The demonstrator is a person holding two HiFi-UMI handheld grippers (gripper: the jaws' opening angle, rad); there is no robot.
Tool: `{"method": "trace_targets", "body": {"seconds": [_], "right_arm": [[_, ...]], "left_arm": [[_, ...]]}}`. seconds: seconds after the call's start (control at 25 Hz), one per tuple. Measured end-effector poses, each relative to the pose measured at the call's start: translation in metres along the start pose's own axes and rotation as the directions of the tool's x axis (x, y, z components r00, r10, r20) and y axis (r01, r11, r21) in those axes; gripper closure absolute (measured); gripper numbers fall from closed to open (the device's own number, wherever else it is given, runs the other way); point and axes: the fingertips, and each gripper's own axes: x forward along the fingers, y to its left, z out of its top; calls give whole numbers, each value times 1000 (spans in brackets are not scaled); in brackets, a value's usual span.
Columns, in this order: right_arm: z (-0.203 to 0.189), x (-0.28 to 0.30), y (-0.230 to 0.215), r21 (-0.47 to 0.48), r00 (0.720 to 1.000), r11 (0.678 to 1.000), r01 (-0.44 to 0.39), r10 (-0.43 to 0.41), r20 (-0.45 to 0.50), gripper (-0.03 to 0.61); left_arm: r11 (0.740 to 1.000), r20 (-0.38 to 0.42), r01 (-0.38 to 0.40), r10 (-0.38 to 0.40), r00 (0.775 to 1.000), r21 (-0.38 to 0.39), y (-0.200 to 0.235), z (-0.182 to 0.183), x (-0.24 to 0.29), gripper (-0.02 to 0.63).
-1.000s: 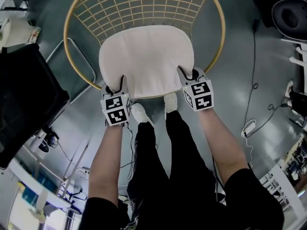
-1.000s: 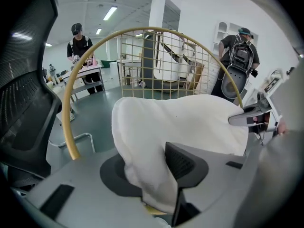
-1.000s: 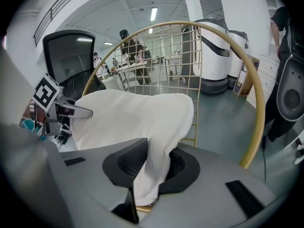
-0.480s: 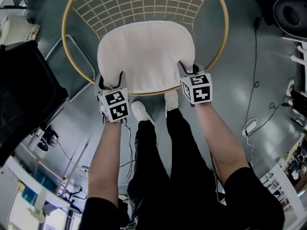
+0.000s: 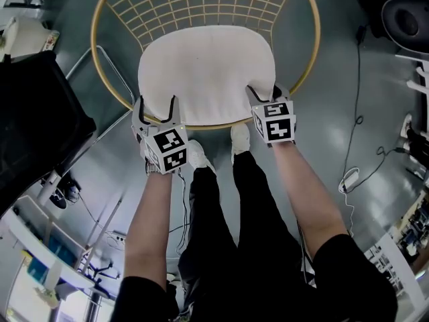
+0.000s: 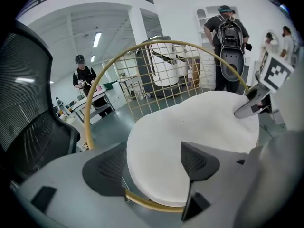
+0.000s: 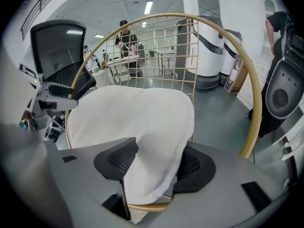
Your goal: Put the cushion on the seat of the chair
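The round wire chair (image 5: 312,39) holds the white cushion (image 5: 204,72) flat on its seat. The left hand-held gripper (image 5: 155,110) is opening, its jaws spread wide and clear around the cushion's near edge. The right hand-held gripper (image 5: 265,94) is opening too, its pads touching the cushion's near corner between them.

Robotics lab, perhaps (floor cables (image 5: 356,79), white machines (image 7: 209,51), worktables (image 6: 90,101))

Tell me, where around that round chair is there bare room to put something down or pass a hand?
Free: the middle of the cushion, between the wire back and the front edge; also the floor between the gold rim and the cable. Crowded: the front edge, where the left gripper and right gripper, both opening, straddle cushion corners above the person's shoes.
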Motion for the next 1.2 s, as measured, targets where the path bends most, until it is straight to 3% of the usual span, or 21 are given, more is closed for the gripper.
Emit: {"method": "trace_targets", "body": {"seconds": [0.12,0.2,0.6,0.76,0.92,1.0,1.04,1.08,1.2], "right_arm": [[0,0,0,-60,999,997,45,-46,-25,267],[-1,1,-1,-81,997,995,63,-66,-35,92],[11,-21,-2,-86,993,990,115,-115,14,18],[47,-48,12,-25,988,999,41,-37,148,27],[86,-97,18,91,961,995,-42,16,275,183],[106,-127,19,110,946,992,-67,28,323,369],[116,-143,21,110,936,990,-90,47,348,521],[126,-158,25,108,925,987,-121,73,372,565],[155,-207,43,79,892,976,-201,149,426,566]], "left_arm": [[1000,21,26,-26,999,-1,-6,6,-8,249],[999,38,46,-45,998,-19,-7,10,-14,249],[995,88,99,-96,991,-22,-8,25,-49,309],[994,130,101,-95,987,-41,1,45,-71,453],[992,171,117,-107,979,-49,8,75,-106,568],[989,195,136,-122,973,-57,11,93,-126,588],[987,208,151,-135,969,-63,12,103,-137,594],[983,223,171,-152,963,-70,14,113,-149,595],[965,279,246,-212,937,-92,18,143,-190,597]]}}
